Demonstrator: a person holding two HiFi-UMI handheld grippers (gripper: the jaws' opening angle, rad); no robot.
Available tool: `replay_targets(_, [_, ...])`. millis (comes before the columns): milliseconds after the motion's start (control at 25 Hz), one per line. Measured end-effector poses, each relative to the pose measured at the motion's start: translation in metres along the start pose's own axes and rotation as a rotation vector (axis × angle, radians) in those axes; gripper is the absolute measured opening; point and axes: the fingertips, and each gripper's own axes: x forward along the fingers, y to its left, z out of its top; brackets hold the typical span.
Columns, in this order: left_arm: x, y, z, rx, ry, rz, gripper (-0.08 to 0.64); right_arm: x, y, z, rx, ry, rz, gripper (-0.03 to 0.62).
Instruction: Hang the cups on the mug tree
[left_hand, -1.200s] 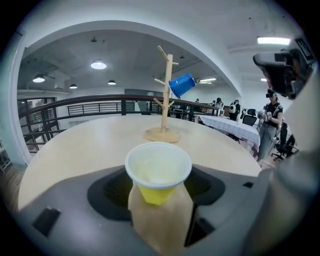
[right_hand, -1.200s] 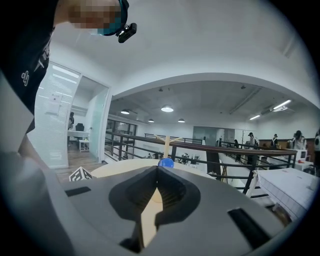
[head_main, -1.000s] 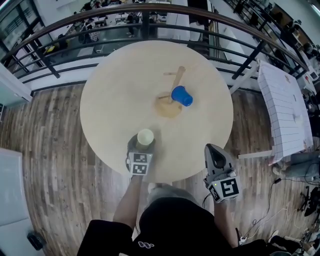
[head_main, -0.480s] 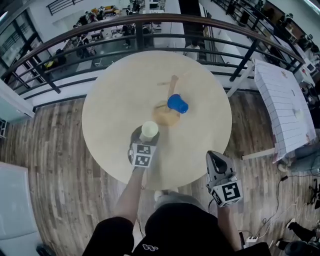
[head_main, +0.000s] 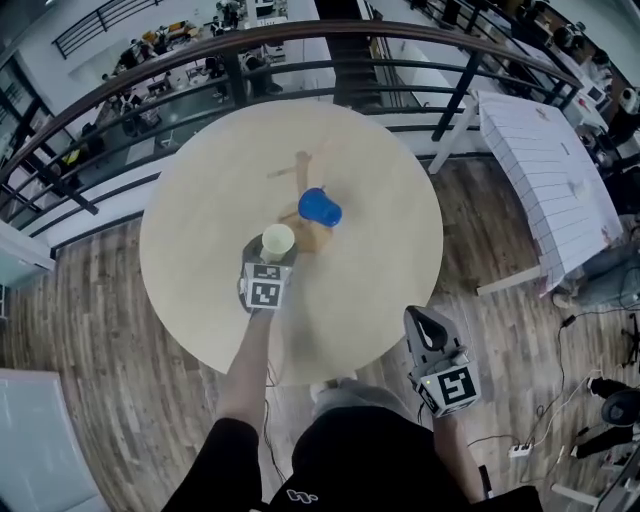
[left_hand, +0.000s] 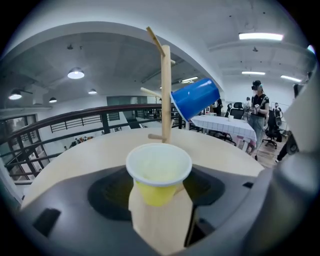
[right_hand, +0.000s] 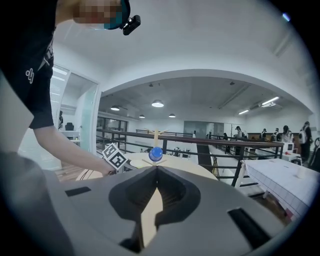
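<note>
A wooden mug tree stands near the middle of the round table, with a blue cup hanging tilted on one of its pegs. My left gripper is shut on a yellow cup, upright, just in front and left of the tree's base. In the left gripper view the yellow cup sits between the jaws, with the mug tree and blue cup close behind it. My right gripper hangs shut and empty off the table's near right edge, its view facing the tree.
A dark railing curves round the far side of the table. A second table with a white cloth stands to the right. Wooden floor surrounds the round table. People stand far off in the background.
My left gripper has carried the yellow cup forward across the table until it is next to the tree's base. The right gripper has stayed by the table's near edge.
</note>
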Motion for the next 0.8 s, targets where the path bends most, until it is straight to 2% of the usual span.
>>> replay_targets(200, [0.005, 0.004, 0.005, 0.020, 0.011, -0.011, 0.310, 0.005, 0.003, -0.007, 0.024, 0.010, 0.010, 0.008])
replay_targets(400, [0.002, 0.011, 0.027, 0.058, 0.007, -0.010, 0.310, 0.026, 0.020, -0.002, 0.025, -0.003, 0.078, 0.008])
replay_targets(560, [-0.006, 0.013, 0.050, 0.135, -0.028, -0.026, 0.310, 0.035, 0.029, 0.000, 0.035, -0.010, 0.102, 0.008])
replay_targets(720, [-0.001, 0.013, 0.063, 0.230, 0.002, -0.043, 0.310, 0.041, 0.028, 0.002, 0.052, -0.013, 0.107, 0.008])
replay_targets(800, [0.005, 0.011, 0.063, 0.250, 0.028, -0.058, 0.310, 0.043, 0.029, 0.002, 0.057, -0.010, 0.111, 0.008])
